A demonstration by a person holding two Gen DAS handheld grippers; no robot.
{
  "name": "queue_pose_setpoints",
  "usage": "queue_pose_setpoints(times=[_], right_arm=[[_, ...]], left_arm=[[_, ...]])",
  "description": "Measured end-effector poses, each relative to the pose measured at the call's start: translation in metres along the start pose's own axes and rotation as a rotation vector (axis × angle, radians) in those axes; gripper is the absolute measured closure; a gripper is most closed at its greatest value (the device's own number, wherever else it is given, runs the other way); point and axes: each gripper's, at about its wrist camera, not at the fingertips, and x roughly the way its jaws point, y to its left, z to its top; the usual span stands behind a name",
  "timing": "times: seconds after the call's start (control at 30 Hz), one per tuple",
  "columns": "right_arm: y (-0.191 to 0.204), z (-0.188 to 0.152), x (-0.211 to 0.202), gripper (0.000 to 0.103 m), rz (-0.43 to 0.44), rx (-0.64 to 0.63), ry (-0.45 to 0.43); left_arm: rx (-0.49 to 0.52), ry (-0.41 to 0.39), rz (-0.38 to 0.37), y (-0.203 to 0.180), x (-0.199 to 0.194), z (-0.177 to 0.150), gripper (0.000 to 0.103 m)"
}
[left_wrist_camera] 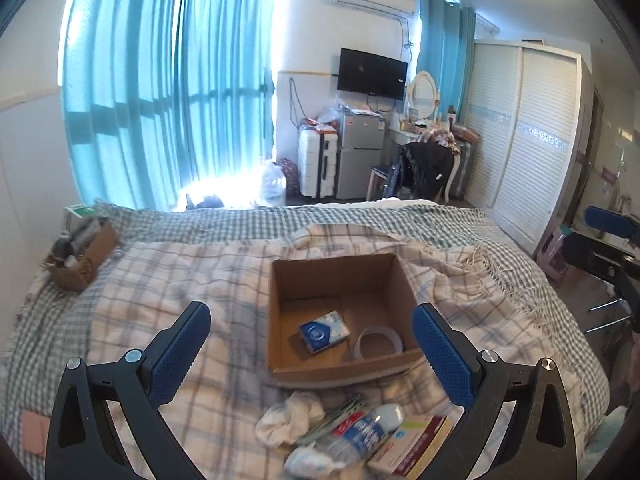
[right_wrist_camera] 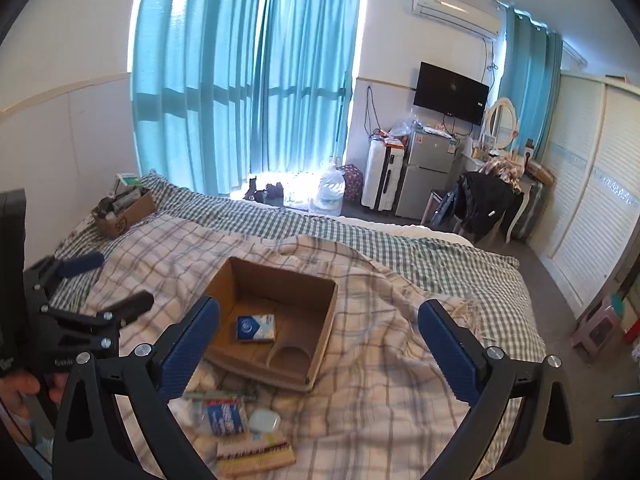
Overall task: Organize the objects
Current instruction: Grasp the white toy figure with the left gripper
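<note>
Both grippers are hovering above the bed with nothing between their fingers: the left gripper [left_wrist_camera: 312,334] is standing with its jaws spread wide, and the right gripper [right_wrist_camera: 320,330] is likewise fully released. The cardboard box [left_wrist_camera: 280,320] is resting on the plaid blanket [left_wrist_camera: 160,288] and is already holding a blue tissue pack [left_wrist_camera: 323,330] and a roll of clear tape [left_wrist_camera: 378,343]. The remaining items are lying in a loose pile just in front of the box: a crumpled white cloth [left_wrist_camera: 290,418], a water bottle [left_wrist_camera: 360,436] and a flat medicine box [left_wrist_camera: 412,446]. The step in hand appears to be selecting the next item. For a clean pick, the operator should be lowering one gripper over a single item at the pile's edge, aligning the fingers across its narrow dimension, and closing only once neighbouring items are clear of the pads. Both tools are pointing forward and tilted downward toward the box.
</note>
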Motion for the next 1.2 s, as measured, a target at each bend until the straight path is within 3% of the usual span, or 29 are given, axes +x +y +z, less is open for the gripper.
queue_pose_setpoints(times=[0.13, 0.27, 0.43, 0.57, 0.63, 0.7, 0.83, 0.93, 1.0, 1.03, 1.2], right_arm=[[0.018, -0.024, -0.013, 0.002, -0.031, -0.05, 0.023], [0.03, -0.06, 0.004, 0.002, -0.032, -0.063, 0.077], [0.029, -0.117, 0.05, 0.002, -0.02, 0.0, 0.201], [0.029, -0.157, 0.081, 0.002, -0.051, 0.029, 0.301], [0.029, -0.169, 0.092, 0.002, -0.066, 0.035, 0.339], [0.03, -0.178, 0.1, 0.002, -0.073, 0.038, 0.369], [0.035, -0.188, 0.111, 0.002, -0.066, 0.048, 0.415], [0.038, -0.192, 0.117, 0.002, -0.058, 0.054, 0.439], [0.041, -0.193, 0.118, 0.002, -0.059, 0.051, 0.45], [0.042, -0.194, 0.118, 0.002, -0.063, 0.05, 0.452], [0.052, -0.202, 0.121, 0.002, -0.032, 0.052, 0.498]], left_arm=[[-0.009, 0.022, 0.017, 0.006, -0.007, -0.03, 0.0], [-0.04, 0.072, 0.068, 0.013, 0.011, -0.072, 0.0], [-0.069, 0.204, 0.094, 0.018, 0.052, -0.138, 0.0], [-0.017, 0.311, 0.095, 0.012, 0.077, -0.181, 0.0], [-0.019, 0.364, 0.055, 0.012, 0.087, -0.188, 0.003], [-0.024, 0.397, 0.071, 0.013, 0.095, -0.192, 0.012], [-0.038, 0.405, 0.035, 0.009, 0.103, -0.191, 0.015], [-0.012, 0.429, -0.021, -0.002, 0.116, -0.192, 0.024], [-0.005, 0.461, -0.036, -0.004, 0.125, -0.195, 0.047], [0.004, 0.461, -0.007, -0.004, 0.125, -0.197, 0.052], [-0.034, 0.377, 0.006, 0.002, 0.104, -0.191, 0.053]])
